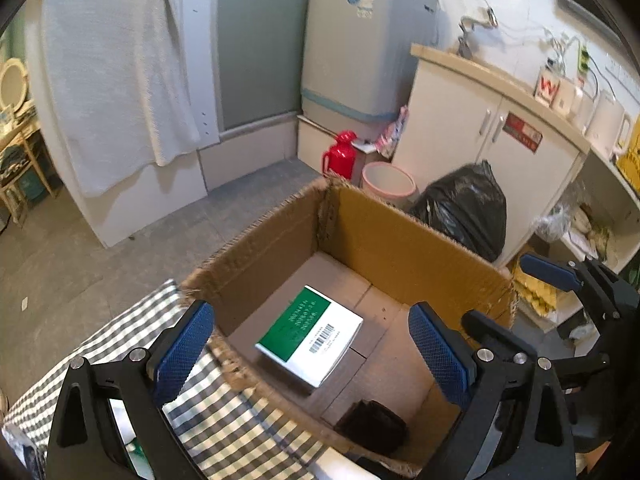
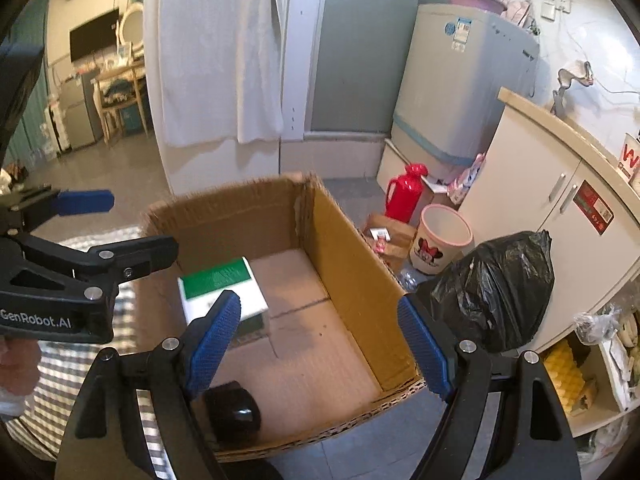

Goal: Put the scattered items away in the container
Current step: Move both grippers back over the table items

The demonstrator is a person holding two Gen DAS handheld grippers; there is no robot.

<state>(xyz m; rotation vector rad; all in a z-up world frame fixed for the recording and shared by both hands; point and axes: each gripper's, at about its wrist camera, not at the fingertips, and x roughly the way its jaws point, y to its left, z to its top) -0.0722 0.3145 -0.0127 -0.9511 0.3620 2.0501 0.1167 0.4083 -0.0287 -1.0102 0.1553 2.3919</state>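
Observation:
An open cardboard box (image 1: pixel 400 236) (image 2: pixel 348 264) sits at the edge of a checked cloth (image 1: pixel 216 412). Inside lie a green-and-white carton (image 1: pixel 310 334) (image 2: pixel 222 290) and a small black object (image 1: pixel 372 426) (image 2: pixel 234 410). My left gripper (image 1: pixel 312 352) hovers open above the box, over the carton, with nothing between its blue pads. Above the box's near side, my right gripper (image 2: pixel 320 344) also stands open and empty. The left gripper (image 2: pixel 96 220) shows at the left of the right wrist view, and the right gripper (image 1: pixel 516 288) shows at the right of the left wrist view.
Beyond the box stand a black rubbish bag (image 1: pixel 468 208) (image 2: pixel 496 288), a pink-rimmed bin (image 1: pixel 388 182) (image 2: pixel 442 240), a red flask (image 1: pixel 340 154) (image 2: pixel 408 194), a white cabinet (image 1: pixel 480 128) and a washing machine (image 1: pixel 360 52). Open shelves (image 2: pixel 592 364) hold clutter at right.

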